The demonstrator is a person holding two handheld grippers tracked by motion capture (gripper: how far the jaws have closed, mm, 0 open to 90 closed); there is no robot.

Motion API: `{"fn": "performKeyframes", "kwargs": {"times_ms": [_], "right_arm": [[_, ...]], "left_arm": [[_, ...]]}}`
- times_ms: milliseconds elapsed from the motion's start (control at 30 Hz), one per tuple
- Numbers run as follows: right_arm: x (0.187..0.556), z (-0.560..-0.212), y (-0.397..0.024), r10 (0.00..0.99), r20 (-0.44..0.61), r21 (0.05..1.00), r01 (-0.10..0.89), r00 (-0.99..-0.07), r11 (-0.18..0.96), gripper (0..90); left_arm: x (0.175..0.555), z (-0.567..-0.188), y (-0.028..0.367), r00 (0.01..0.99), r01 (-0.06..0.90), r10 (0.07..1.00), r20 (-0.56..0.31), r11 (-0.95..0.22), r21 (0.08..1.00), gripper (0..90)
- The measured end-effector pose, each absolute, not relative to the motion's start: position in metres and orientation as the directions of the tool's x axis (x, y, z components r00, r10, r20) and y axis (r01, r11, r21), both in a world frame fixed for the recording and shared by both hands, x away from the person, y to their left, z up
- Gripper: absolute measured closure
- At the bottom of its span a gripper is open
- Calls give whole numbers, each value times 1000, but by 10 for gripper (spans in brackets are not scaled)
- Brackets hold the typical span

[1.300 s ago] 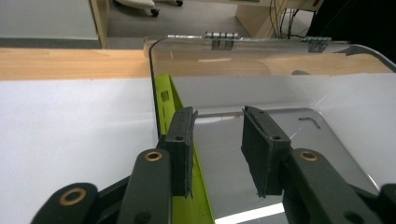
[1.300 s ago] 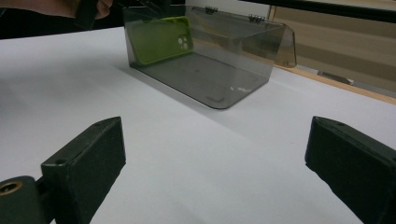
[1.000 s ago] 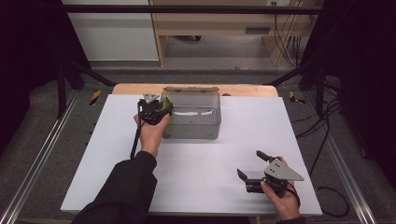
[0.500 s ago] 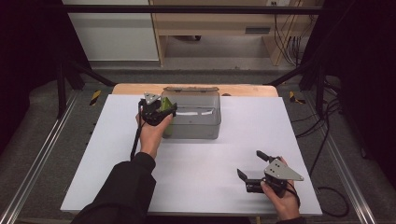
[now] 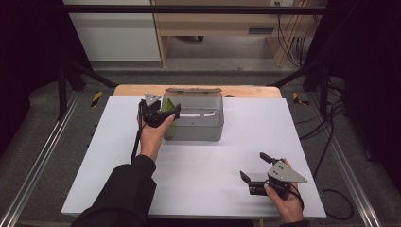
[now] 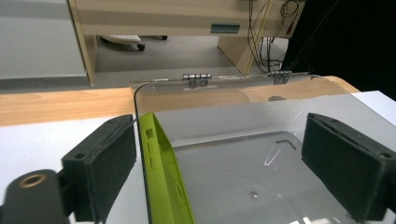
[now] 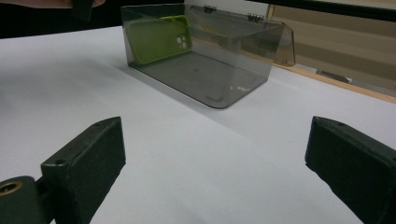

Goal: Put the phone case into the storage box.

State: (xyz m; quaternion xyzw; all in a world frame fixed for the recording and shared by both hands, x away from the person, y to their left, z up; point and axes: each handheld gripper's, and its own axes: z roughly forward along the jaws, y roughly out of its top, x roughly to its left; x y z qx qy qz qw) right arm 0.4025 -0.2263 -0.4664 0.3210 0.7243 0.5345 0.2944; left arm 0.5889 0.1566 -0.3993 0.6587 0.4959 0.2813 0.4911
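Only the right gripper view reveals camera holes in the green phone case (image 7: pixel 159 38), released by the wide-open left gripper (image 5: pixel 166 112).

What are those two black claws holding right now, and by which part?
Nothing. The left gripper has just been opening; its jaws straddle the green phone case without pressing. The right gripper is open over the white table.

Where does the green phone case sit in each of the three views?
High view: green phone case stands on edge inside the clear box, at its left wall, under the left gripper.
Left gripper view: lower left of centre, between the open jaws.
Right gripper view: upper left, leaning against the box's end wall.
Shared landmark: the box's hinged lid.
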Motion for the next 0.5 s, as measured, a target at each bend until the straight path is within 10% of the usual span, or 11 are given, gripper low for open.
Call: {"fn": "performKeyframes", "kwargs": {"times_ms": [500], "right_arm": [[403, -466, -226, 779, -79, 964, 152, -623, 220, 50]], "left_arm": [[585, -396, 152, 397, 341, 913, -90, -55, 939, 54]]}}
